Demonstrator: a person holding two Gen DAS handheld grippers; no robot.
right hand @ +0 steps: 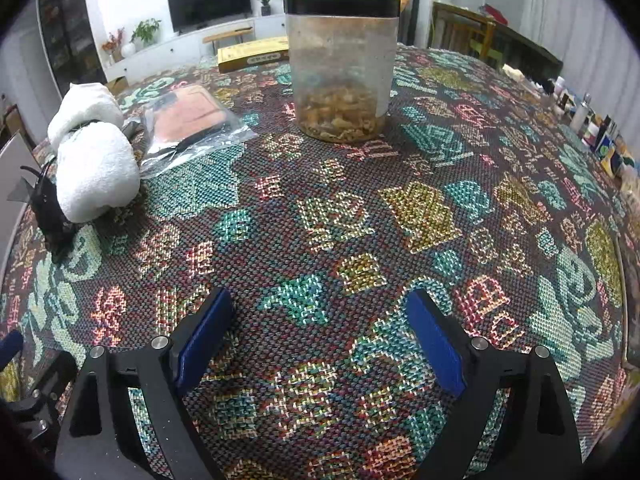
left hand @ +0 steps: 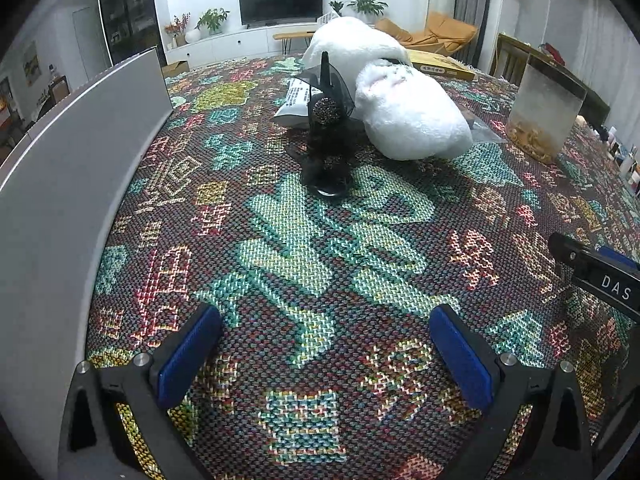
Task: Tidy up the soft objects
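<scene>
A white plush toy [left hand: 404, 116] lies on the patterned tablecloth [left hand: 280, 248] at the far middle; it also shows at the left in the right wrist view [right hand: 94, 160]. A black mesh hair ornament [left hand: 326, 128] lies just left of and in front of it, and shows in the right wrist view [right hand: 46, 208]. My left gripper [left hand: 324, 344] is open and empty, low over the cloth, well short of them. My right gripper [right hand: 320, 332] is open and empty over the cloth; its body shows at the left wrist view's right edge [left hand: 600, 276].
A grey box wall [left hand: 72, 168] stands along the left. A clear jar with a black lid [right hand: 342, 68] holds brownish pieces. A plastic bag with an orange item [right hand: 188, 124] lies by the plush. A yellow carton [right hand: 252, 54] lies far back. Small bottles [right hand: 584, 120] line the right edge.
</scene>
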